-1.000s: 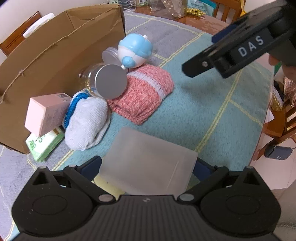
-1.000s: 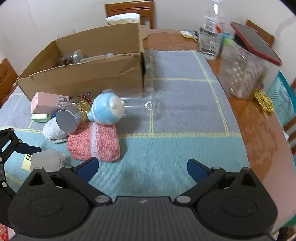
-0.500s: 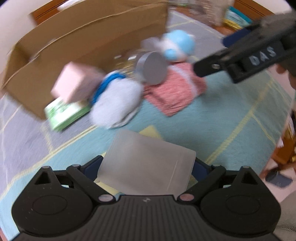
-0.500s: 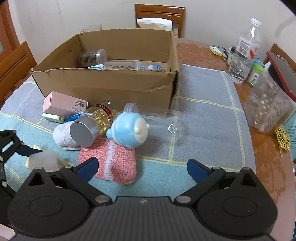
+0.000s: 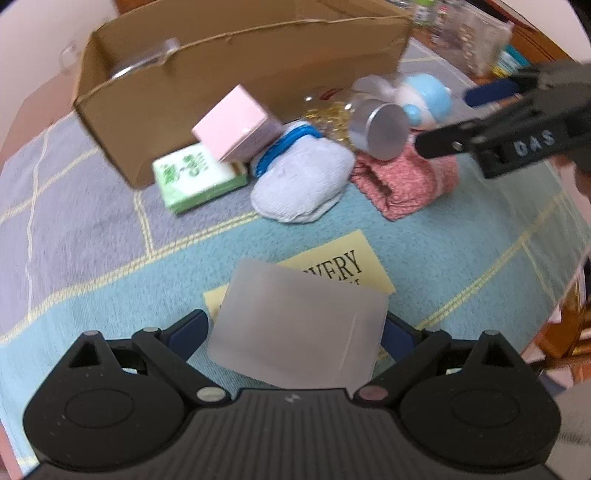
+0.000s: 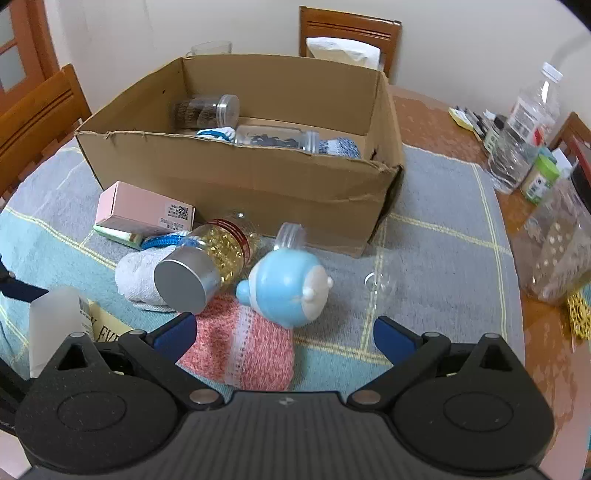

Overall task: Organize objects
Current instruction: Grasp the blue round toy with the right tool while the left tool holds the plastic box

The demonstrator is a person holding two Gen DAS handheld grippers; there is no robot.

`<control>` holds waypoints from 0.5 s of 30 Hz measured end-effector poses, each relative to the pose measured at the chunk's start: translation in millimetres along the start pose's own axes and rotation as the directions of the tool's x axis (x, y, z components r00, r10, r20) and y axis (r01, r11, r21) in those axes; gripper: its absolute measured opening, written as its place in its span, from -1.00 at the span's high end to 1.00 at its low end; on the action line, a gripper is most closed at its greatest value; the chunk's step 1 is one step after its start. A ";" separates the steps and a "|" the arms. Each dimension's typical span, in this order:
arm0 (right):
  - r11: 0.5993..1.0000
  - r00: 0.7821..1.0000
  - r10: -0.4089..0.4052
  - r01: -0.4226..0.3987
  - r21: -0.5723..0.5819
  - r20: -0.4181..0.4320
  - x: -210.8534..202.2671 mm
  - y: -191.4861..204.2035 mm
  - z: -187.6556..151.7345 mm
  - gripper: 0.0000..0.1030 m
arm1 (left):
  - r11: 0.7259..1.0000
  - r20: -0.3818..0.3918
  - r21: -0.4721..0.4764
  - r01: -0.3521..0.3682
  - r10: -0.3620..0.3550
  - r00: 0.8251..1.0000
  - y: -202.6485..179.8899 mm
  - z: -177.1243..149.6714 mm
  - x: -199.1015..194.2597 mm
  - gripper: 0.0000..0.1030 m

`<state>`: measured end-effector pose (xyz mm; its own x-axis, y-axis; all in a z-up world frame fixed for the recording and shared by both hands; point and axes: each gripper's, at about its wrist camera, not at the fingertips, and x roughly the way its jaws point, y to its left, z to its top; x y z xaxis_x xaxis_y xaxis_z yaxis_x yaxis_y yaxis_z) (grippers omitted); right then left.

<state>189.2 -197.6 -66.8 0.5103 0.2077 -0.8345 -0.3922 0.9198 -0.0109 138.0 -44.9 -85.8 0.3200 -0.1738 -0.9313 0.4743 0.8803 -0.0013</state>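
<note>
My left gripper point(image 5: 295, 332) is shut on a frosted white plastic box point(image 5: 299, 328), held above a yellow card point(image 5: 332, 269); the box also shows in the right wrist view point(image 6: 55, 325). My right gripper point(image 6: 284, 336) is open and empty, over a pink knitted sock point(image 6: 243, 343). A cardboard box point(image 6: 240, 173) with jars inside stands behind. In front of it lie a pink carton point(image 6: 144, 214), a green pack point(image 5: 195, 177), a white sock point(image 5: 299, 184), a jar with a silver lid point(image 6: 199, 269) and a blue toy bottle point(image 6: 291, 284).
A water bottle point(image 6: 524, 129), a green-lidded jar point(image 6: 539, 177) and a clear container point(image 6: 557, 251) stand at the table's right edge. Wooden chairs point(image 6: 347, 33) surround the table. A checked cloth point(image 6: 443, 221) covers it.
My left gripper has lifted and swung left with the frosted box, uncovering the yellow card. My right gripper has risen and moved closer to the pink sock and cardboard box.
</note>
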 end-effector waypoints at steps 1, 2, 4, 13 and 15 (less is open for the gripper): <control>1.000 1.000 -0.001 0.001 -0.008 0.005 0.3 0.5 1.0 -0.99 | 1.000 0.002 0.023 0.000 0.000 1.000 -1.4 1.0 -0.1 -0.88; 1.000 1.000 0.001 -0.001 -0.019 0.008 0.8 0.8 2.1 -0.94 | 0.999 0.002 0.042 0.003 -0.003 1.000 -2.6 1.8 0.2 -0.88; 0.999 1.000 0.007 -0.007 -0.040 0.006 2.2 0.7 4.0 -0.86 | 0.998 0.003 0.069 0.007 -0.007 1.000 3.9 7.1 1.6 -0.87; 0.992 1.000 0.008 -0.008 -0.123 0.002 -0.1 1.1 3.6 -0.67 | 0.994 0.008 0.105 0.016 -0.017 1.000 -4.0 10.6 4.2 -0.87; 0.993 1.000 0.016 -0.016 -0.117 0.004 1.6 -1.7 4.4 -0.67 | 0.994 0.009 0.110 0.012 -0.013 1.000 -6.0 11.4 5.5 -0.87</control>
<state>194.1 -197.3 -65.7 0.5066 0.2240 -0.8326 -0.4872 0.8711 -0.0621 146.3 -56.2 -86.8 0.3206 -0.1893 -0.9281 0.5654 0.8244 0.0272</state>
